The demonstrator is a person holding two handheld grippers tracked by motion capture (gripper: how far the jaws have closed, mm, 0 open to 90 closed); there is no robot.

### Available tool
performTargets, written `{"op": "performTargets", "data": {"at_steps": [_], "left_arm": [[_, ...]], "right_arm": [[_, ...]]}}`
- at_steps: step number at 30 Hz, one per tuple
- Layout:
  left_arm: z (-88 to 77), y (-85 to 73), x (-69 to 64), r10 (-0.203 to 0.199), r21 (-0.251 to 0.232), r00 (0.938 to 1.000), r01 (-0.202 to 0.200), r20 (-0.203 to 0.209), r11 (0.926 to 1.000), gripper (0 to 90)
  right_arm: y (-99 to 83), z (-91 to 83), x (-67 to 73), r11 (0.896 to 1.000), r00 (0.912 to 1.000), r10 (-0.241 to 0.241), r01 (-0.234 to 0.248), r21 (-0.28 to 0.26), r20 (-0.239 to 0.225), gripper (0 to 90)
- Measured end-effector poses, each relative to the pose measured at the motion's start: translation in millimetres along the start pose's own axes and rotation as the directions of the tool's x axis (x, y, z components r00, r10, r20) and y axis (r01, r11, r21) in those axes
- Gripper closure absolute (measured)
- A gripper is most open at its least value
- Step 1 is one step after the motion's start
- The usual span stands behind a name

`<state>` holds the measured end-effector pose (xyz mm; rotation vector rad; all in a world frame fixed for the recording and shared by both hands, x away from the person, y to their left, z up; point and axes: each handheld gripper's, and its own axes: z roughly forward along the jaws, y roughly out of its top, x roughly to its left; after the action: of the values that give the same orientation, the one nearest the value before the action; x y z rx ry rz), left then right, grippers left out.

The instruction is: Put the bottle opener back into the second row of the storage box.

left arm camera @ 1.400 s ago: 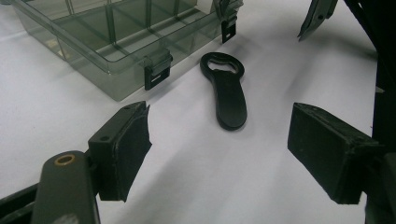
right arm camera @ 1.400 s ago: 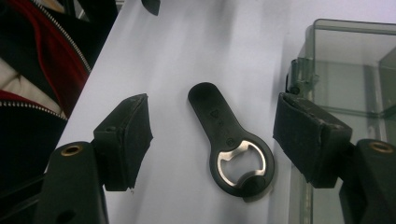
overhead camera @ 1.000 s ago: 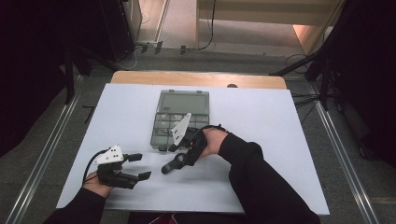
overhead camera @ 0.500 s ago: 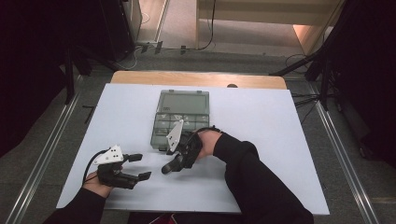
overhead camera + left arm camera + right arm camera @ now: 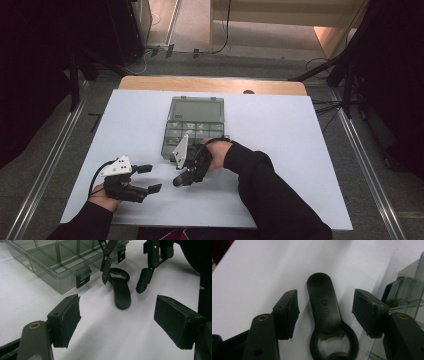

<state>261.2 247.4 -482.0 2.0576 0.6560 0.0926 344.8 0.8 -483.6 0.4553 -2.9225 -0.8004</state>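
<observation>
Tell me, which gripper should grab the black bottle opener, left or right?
Right, most likely. The right gripper already straddles the bottle opener, its jaws just closing but not yet touching it. The left gripper sits open, off to the side on the white table.

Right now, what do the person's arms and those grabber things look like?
Both arms wear black sleeves. Each hand holds a black gripper: the left gripper and the right gripper. Each carries a pale grey three-cornered plate on top. A black cable loops from the left one. The jaws are flat black bars with brass-coloured rivets, ending in dark, chunky pads.
</observation>
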Motion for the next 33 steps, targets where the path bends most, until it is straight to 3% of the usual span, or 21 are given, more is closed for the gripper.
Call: {"op": "performTargets", "data": {"at_steps": [8, 19, 30, 33], "left_arm": [[0.3, 0.1, 0.0, 0.001, 0.003, 1.0000, -0.001, 0.003, 1.0000, 21.0], [0.1, 0.0, -0.1, 0.001, -0.004, 1.0000, -0.001, 0.000, 1.0000, 21.0], [0.2, -0.1, 0.1, -0.002, -0.008, 1.0000, 0.002, 0.000, 1.0000, 21.0], [0.0, -0.1, 0.2, -0.004, -0.005, 1.0000, 0.004, 0.002, 1.0000, 21.0]], "right_arm": [[-2.8, 2.4, -0.2, 0.999, 0.9995, -0.029, 0.030, 0.042, -0.015, 53.9], [-0.4, 3.0, -4.5, 0.999, 0.9994, -0.023, 0.024, 0.041, -0.024, 66.0], [-0.7, 2.6, -5.0, 0.999, 0.9995, 0.009, -0.008, 0.035, -0.030, 66.5], [-0.8, 1.7, -5.4, 0.999, 0.9983, 0.025, -0.023, 0.034, -0.053, 66.5]]}}
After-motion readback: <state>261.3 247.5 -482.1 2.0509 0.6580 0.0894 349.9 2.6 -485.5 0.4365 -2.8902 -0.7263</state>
